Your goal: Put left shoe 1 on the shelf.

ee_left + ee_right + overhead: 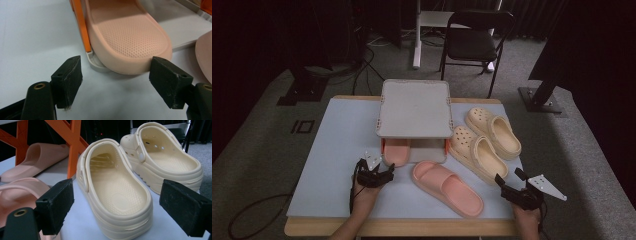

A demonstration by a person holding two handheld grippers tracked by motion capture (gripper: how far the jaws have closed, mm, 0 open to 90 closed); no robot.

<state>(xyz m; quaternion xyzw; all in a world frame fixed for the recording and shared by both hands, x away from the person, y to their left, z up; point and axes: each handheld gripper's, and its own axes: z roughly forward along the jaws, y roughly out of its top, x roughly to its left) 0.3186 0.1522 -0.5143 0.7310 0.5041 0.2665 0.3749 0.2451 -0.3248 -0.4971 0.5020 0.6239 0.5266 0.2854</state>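
The pink slide (127, 37) lies on the lower shelf of the shoe rack (414, 107), its heel end sticking out over the shelf edge straight ahead of the left gripper (115, 82), with its long axis running away from the jaws. Those jaws stand open and empty, just short of the heel on either side. The right gripper (120, 207), also open and empty, faces the nearer cream clog (115, 192), so the left hand is the nearer one to the slide
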